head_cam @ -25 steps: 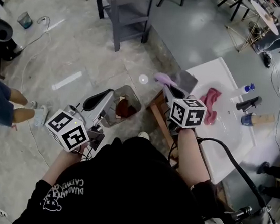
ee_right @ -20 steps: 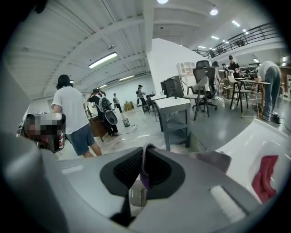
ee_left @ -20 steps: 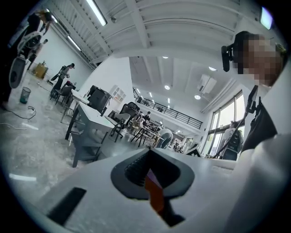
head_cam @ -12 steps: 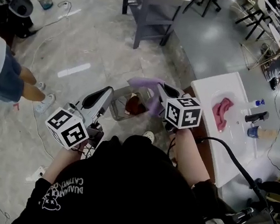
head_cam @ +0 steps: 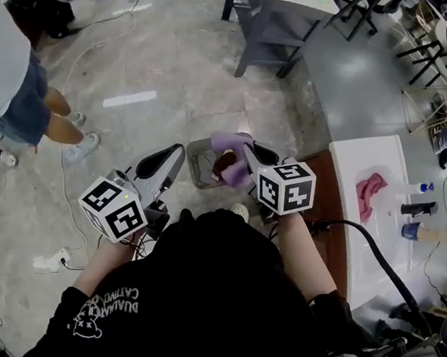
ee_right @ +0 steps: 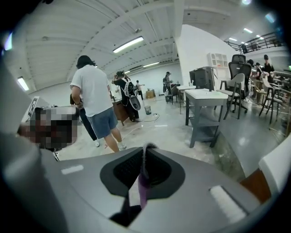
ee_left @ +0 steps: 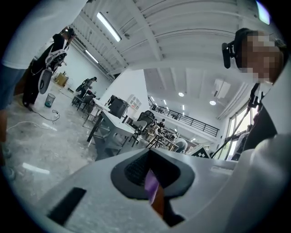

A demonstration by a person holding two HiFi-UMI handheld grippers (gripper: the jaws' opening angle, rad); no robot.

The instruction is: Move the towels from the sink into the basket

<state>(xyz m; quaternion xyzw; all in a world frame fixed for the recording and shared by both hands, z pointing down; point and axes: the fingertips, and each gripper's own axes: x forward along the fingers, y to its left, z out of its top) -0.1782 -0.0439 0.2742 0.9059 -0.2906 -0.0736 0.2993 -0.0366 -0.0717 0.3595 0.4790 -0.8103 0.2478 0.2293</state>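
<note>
My right gripper is shut on a purple towel, which hangs over the small basket on the floor. A dark red towel lies inside that basket. In the right gripper view a thin purple strip of towel is pinched between the jaws of the right gripper. A pink towel lies in the white sink at the right. My left gripper hovers left of the basket, shut and holding nothing; in the view of the left gripper purple shows through the slit.
A person in shorts stands on the floor at the left. A grey table stands beyond the basket. A black faucet and a bottle sit on the counter. Cables and a power strip lie on the floor.
The right gripper has carried the purple towel leftward from the counter's edge to over the basket. The left gripper has swung left with it. The pink towel stays in the sink.
</note>
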